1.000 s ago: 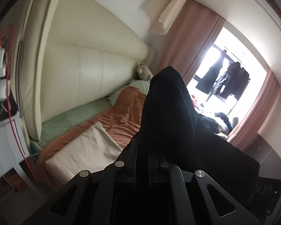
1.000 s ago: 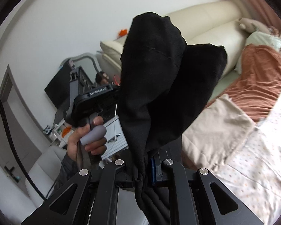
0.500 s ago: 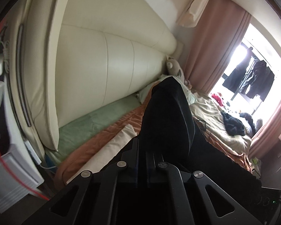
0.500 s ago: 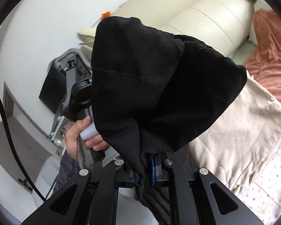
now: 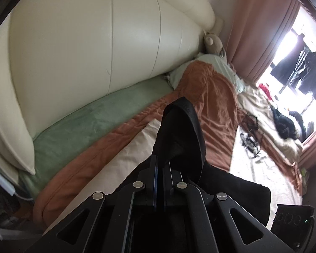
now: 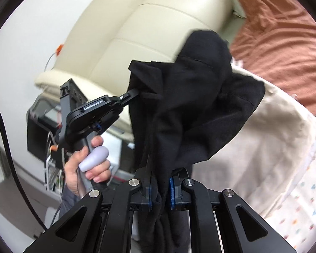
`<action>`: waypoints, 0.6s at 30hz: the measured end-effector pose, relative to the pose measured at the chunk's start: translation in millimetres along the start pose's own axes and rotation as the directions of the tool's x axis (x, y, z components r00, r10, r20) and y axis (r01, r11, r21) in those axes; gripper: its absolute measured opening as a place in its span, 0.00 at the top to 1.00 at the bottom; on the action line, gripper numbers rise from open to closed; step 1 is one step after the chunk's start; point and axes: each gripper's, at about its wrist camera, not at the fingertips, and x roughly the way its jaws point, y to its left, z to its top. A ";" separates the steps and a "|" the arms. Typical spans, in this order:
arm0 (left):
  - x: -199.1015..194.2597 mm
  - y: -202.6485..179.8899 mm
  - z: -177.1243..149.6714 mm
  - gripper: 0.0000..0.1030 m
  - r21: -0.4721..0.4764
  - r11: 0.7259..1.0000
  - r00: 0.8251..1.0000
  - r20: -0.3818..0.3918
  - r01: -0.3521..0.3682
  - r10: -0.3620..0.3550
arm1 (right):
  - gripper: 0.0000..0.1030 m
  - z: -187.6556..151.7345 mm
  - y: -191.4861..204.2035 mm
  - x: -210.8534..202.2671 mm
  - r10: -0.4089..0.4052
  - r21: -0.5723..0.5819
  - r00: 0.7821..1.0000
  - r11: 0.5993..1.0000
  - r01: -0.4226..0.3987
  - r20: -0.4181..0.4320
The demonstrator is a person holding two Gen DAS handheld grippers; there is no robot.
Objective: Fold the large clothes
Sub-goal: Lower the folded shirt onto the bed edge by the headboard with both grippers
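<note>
A rumpled bed [image 5: 217,109] lies below the cream headboard [image 5: 94,42]. Above it, left gripper [image 5: 160,166] and right gripper [image 6: 159,186] both clamp the black garment [image 6: 191,105].

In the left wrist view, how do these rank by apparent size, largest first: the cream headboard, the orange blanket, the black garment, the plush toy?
1. cream headboard
2. orange blanket and black garment: they look similar, and the garment is very near the camera, pinched in the left gripper, so I leave them unranked.
3. plush toy
</note>
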 end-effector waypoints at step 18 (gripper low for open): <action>-64.6 47.7 -103.8 0.17 -0.020 0.974 0.974 -0.007 -0.227 0.227 | 0.89 -17.1 -96.2 21.5 -0.132 0.179 0.991 0.975 0.129 0.002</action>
